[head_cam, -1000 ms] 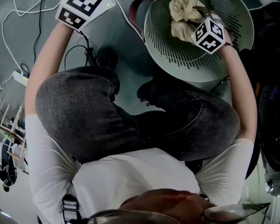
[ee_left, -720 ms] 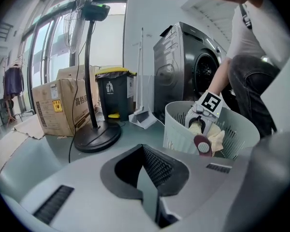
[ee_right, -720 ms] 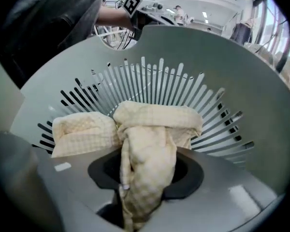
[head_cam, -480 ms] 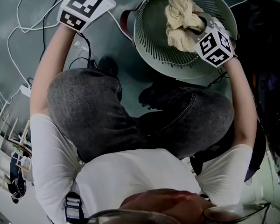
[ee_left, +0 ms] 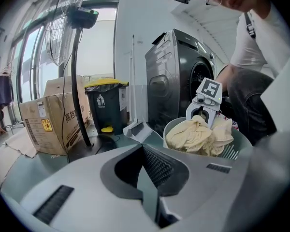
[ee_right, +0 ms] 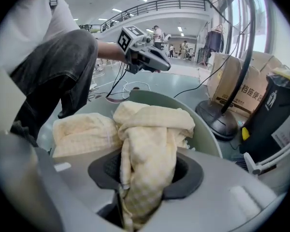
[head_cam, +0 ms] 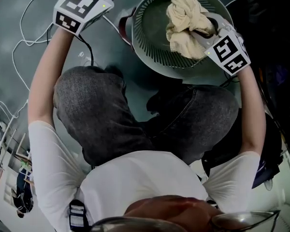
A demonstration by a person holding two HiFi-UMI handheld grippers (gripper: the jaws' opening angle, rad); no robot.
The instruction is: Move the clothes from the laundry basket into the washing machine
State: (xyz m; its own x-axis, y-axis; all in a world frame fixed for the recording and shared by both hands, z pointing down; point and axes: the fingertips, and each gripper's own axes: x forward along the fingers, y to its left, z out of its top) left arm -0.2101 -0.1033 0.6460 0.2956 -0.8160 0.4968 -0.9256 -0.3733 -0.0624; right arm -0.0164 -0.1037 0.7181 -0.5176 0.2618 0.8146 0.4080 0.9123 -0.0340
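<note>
Jaws of the right gripper (ee_right: pixel 146 175) are clamped on a pale yellow checked cloth (ee_right: pixel 152 129), a fact only the right gripper view makes plain; there the fabric rises out of the pads and drapes over the slotted green laundry basket (ee_right: pixel 210 144), beside a second cream piece (ee_right: pixel 82 134) lying inside. The head view shows the same cloth bunched above the basket, ahead of the marker cube. Only the left gripper view takes in the dark grey washing machine (ee_left: pixel 176 76) just behind the basket. The left gripper (ee_left: pixel 144 153) hangs well off to the side, jaws slightly parted with nothing between them. A cardboard box (ee_left: pixel 53 122) bears Chinese characters, and a yellow-lidded bin (ee_left: pixel 105 105) carries a white litter pictogram.
</note>
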